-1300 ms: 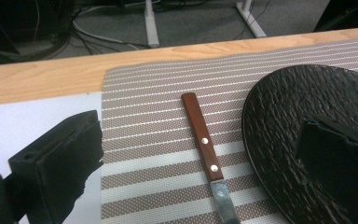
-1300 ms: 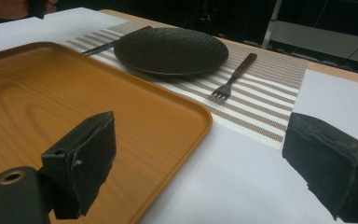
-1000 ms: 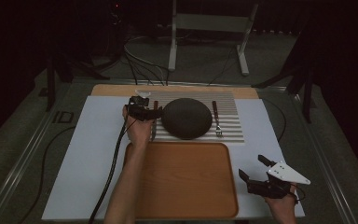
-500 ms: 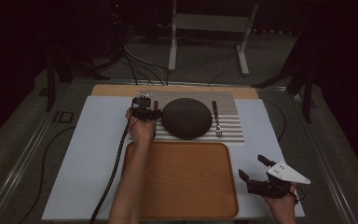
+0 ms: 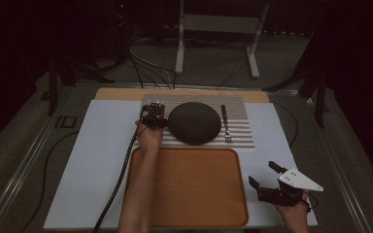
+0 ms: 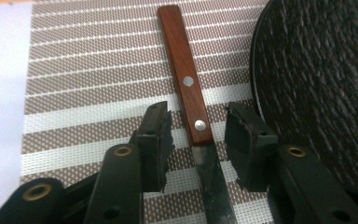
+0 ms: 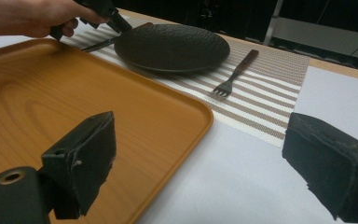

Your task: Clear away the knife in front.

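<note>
Plate (image 5: pixel 194 123) centred on placemat (image 5: pixel 238 136), knife (image 6: pixel 189 95) just left of plate, fork (image 5: pixel 226 123) just right of it, tray (image 5: pixel 189 187) in front of placemat, all on tabletop (image 5: pixel 92 165).

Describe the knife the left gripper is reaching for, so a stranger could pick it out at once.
Find the striped placemat beyond the wooden tray, with the dark round plate on it. The knife lies just left of the plate, between the open jaws of the left gripper. Unlike the fork right of the plate, it has a flat blade and a riveted reddish wooden handle.
</note>
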Motion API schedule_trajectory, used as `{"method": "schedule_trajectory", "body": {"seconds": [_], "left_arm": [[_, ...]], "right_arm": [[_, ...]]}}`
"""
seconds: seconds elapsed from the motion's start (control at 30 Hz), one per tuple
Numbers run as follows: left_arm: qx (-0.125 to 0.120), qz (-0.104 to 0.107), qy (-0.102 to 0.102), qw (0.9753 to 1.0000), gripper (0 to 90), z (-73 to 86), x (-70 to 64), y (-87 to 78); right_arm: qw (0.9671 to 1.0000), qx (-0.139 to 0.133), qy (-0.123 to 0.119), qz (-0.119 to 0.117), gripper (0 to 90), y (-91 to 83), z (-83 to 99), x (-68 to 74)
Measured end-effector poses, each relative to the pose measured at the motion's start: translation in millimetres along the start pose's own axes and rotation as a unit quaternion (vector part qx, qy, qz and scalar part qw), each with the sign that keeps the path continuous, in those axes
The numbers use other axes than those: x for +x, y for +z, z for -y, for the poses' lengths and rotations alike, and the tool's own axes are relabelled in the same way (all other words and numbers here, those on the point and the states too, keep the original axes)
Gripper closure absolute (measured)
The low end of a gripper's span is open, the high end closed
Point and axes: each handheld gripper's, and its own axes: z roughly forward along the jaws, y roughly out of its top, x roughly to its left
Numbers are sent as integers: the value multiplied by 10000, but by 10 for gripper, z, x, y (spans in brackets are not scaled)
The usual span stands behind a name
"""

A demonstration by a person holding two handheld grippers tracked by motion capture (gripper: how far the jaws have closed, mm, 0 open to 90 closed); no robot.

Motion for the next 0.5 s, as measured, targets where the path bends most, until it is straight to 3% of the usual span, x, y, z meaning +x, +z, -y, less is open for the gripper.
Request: {"method": "schedule_trajectory", "body": {"seconds": [0.1, 0.23, 0.5], "left_arm": [[73, -129, 80, 9999, 671, 13, -22, 18], [170, -120, 172, 9996, 774, -8, -41, 13], [211, -34, 85, 9997, 783, -24, -7, 8]], "right_arm": [[10000, 0, 6, 3, 96, -2, 0, -1], [10000, 30, 9, 6, 96, 6, 2, 0], [10000, 47, 15, 7, 96, 5, 2, -5]]}}
